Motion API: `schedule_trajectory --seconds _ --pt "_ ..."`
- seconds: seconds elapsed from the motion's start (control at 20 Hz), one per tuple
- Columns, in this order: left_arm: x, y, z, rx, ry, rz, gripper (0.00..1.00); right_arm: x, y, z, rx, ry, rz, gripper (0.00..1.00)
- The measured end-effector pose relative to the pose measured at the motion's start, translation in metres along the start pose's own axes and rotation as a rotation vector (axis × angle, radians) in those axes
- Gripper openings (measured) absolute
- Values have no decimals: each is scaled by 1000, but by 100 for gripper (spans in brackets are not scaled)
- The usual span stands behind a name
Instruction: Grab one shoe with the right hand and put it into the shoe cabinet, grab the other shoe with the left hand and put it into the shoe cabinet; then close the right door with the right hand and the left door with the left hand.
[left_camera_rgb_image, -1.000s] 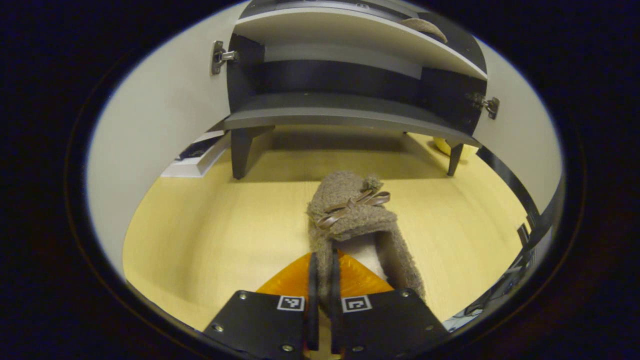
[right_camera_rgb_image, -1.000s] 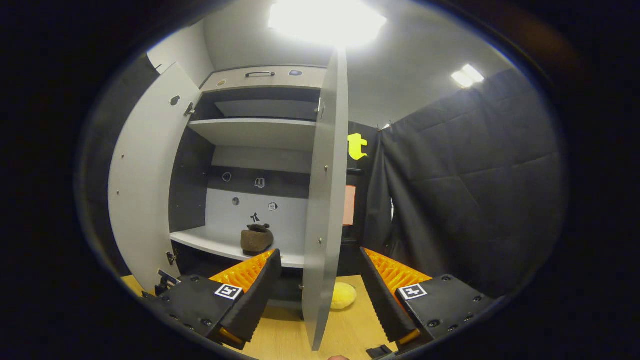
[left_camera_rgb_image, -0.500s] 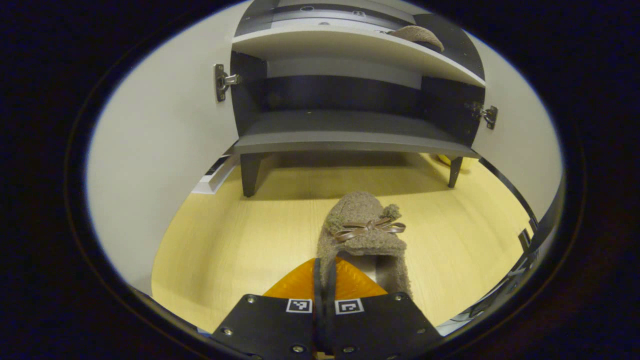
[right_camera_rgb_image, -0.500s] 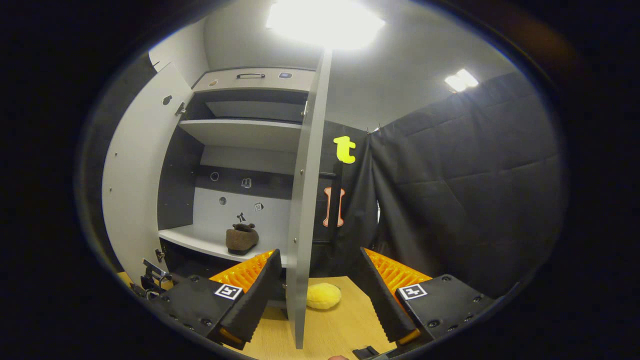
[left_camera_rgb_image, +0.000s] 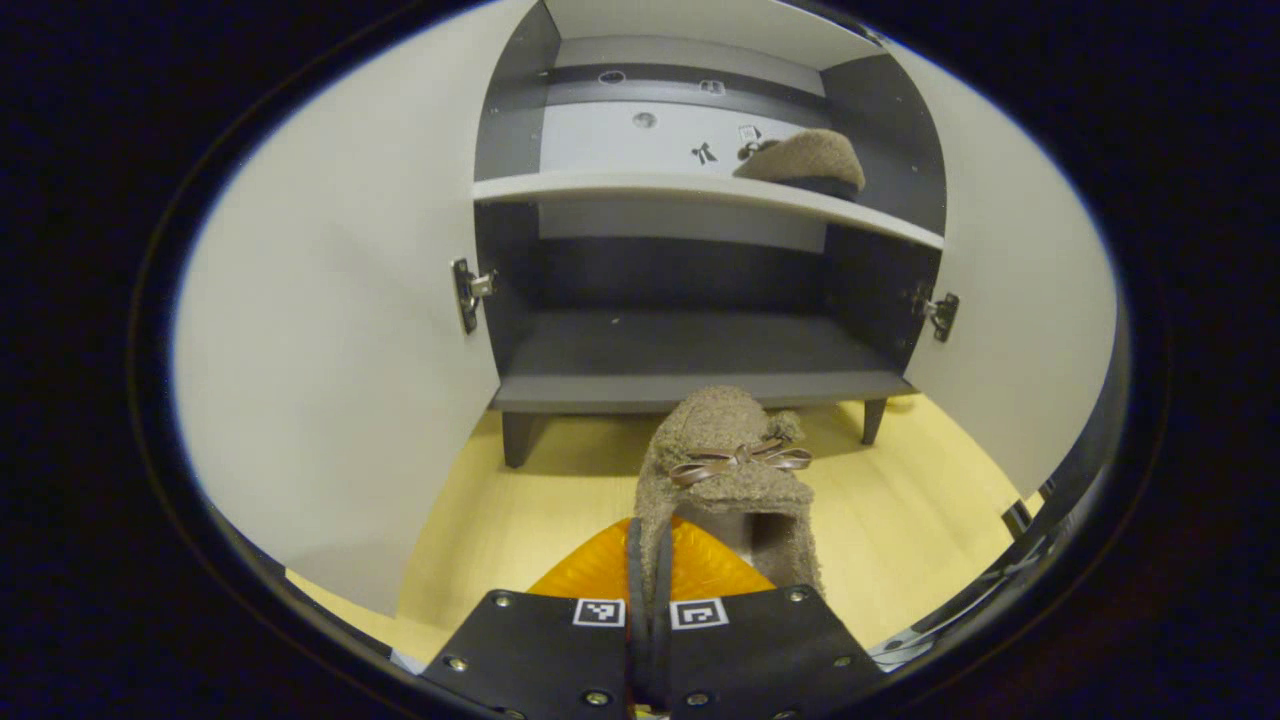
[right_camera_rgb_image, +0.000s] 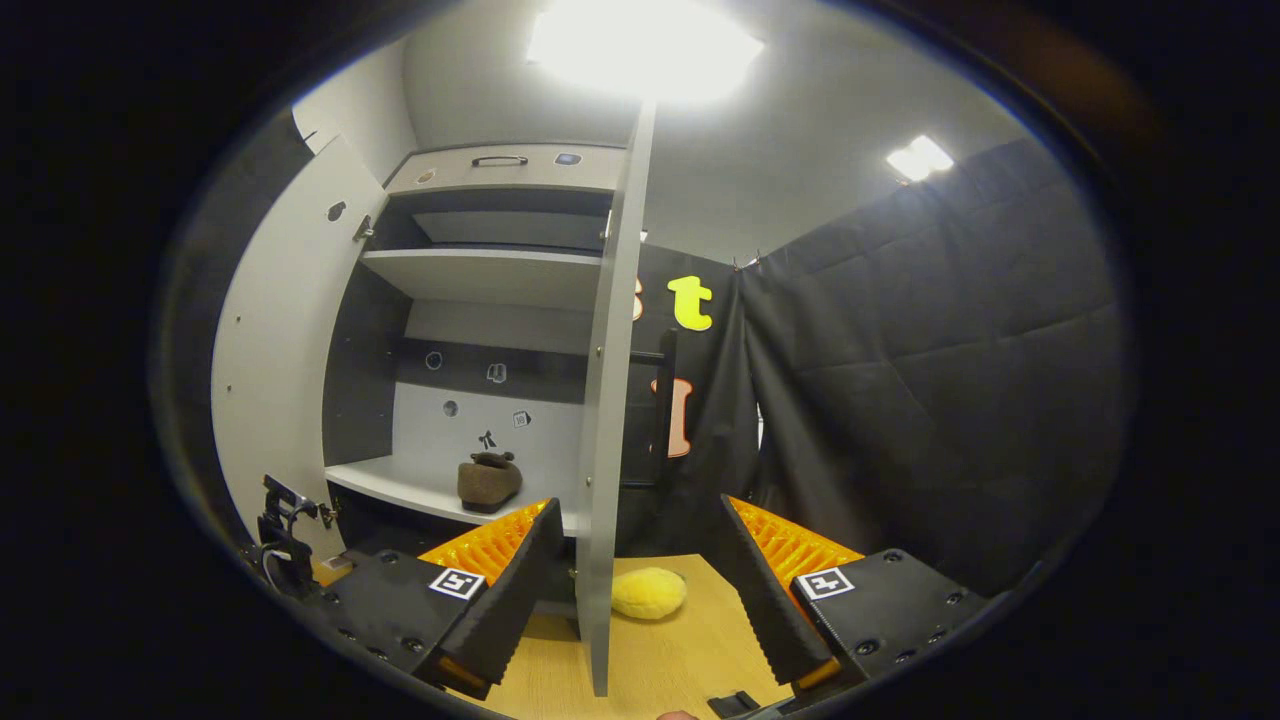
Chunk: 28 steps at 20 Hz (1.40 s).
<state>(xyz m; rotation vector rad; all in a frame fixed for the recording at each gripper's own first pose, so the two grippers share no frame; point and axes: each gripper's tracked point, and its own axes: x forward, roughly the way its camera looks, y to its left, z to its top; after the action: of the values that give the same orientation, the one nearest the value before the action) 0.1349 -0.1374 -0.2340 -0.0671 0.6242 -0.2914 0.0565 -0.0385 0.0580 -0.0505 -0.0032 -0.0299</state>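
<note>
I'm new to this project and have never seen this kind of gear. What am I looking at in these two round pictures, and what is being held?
There is no robot here: a person holds a two-finger gripper in each hand, and a fisheye camera rides on each one, looking forward along its fingers.

The left gripper view shows the left gripper shut on the edge of a fuzzy brown shoe with a small bow, held in front of the open shoe cabinet above a pale wooden floor. The other shoe already sits on the cabinet's shelf.

The right gripper view shows the right gripper open and holding nothing, near the edge of the open right door. A yellow round thing lies on the floor behind the door. Both doors are still open.
</note>
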Motion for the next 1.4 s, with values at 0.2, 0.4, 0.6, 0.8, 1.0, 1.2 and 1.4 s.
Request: schedule_trajectory --seconds 0.2,0.4,0.6,0.8,1.0,1.2,1.4 --pt "-16 -3 43 -28 -75 -6 1 -3 -4 4 -2 -12 -6 96" --pt "-35 -8 91 -40 -150 -11 1 -5 -11 6 1 -17 -17 97" --pt "-35 -6 128 -62 -210 -17 1 -5 -18 8 -1 -23 -34 97" --pt "-33 -2 168 -85 -267 -11 1 -3 -25 9 -4 -25 -50 97" --pt "-22 -1 211 -90 -324 -10 1 -1 -35 8 -10 -27 -72 96" --pt "0 -1 254 -102 -363 -4 1 1 -48 4 -13 -22 -104 97" --pt "25 -5 293 -98 -394 -5 1 8 -58 -6 -5 -3 -132 97"
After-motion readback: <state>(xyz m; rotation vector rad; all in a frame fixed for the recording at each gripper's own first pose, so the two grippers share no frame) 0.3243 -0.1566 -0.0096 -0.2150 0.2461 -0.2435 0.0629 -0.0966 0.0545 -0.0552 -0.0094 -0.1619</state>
